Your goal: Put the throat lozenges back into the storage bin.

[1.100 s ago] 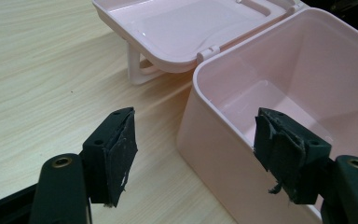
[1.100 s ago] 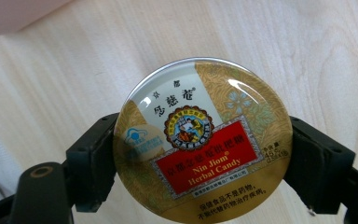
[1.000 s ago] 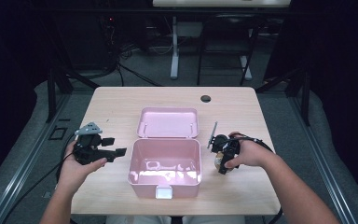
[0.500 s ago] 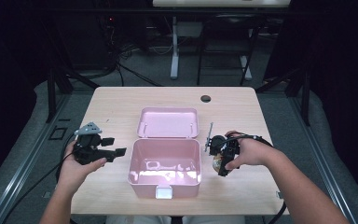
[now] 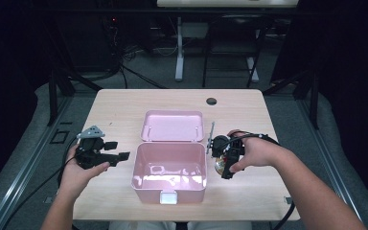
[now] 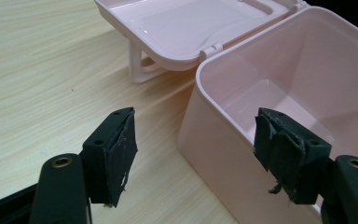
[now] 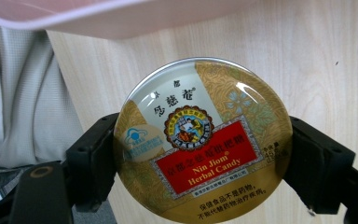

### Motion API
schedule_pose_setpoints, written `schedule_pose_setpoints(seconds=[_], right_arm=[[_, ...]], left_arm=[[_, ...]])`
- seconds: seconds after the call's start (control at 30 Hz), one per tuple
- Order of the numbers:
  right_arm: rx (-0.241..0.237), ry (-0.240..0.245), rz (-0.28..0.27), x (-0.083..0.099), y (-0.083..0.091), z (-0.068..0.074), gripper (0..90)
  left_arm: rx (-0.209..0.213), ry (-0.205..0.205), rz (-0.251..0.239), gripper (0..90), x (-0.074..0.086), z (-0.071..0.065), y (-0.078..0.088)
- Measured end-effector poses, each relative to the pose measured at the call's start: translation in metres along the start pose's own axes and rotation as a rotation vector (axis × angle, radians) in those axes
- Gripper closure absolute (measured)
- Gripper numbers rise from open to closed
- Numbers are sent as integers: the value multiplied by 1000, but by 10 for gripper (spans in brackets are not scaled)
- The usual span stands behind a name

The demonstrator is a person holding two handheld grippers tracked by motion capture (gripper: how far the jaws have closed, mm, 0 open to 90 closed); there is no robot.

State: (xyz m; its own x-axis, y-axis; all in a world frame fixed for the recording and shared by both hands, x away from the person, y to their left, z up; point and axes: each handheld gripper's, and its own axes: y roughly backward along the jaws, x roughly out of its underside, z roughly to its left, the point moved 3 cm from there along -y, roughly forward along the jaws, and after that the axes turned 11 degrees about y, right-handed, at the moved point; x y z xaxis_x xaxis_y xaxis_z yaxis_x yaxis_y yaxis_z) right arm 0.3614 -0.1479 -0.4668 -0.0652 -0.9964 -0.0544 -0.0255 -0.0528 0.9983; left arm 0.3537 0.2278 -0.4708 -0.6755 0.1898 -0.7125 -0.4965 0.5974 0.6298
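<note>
The right gripper is clamped on a round candy tin, one jaw pressing each side of its rim. In the right gripper view the tin's lid faces the camera, printed with a red label reading "Nin Jiom Herbal Candy". Being round, the tin has no long axis; the label's text runs across from jaw to jaw, tilted up a little toward the right of that view. The tin's lower edge is cut off at the bottom of that view, and its back cannot be seen.

In the high view the right gripper is held just beside the right wall of the pink box, above the table. There the tin is only a small gold patch, mostly covered by the right hand and the gripper body, so whether it touches the table cannot be told.

The box sits near the middle of the table, open, its lid lying flat behind it on the far side. Its inside looks bare.

The left gripper is held in the left hand just left of the box, pointing right toward it. In the left gripper view the left gripper's jaws stand wide apart with nothing between them, the box's near corner ahead.
</note>
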Motion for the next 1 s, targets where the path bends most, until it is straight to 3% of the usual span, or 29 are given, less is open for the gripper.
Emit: schedule_pose_setpoints(seconds=[0.57,1.0], right_arm=[[5,55,-19,-32,29,5,199],[-2,96,-25,-60,29,6,199]], left_arm=[[1,0,0,297,0,0,0],[3,-1,2,296,0,1,0]])
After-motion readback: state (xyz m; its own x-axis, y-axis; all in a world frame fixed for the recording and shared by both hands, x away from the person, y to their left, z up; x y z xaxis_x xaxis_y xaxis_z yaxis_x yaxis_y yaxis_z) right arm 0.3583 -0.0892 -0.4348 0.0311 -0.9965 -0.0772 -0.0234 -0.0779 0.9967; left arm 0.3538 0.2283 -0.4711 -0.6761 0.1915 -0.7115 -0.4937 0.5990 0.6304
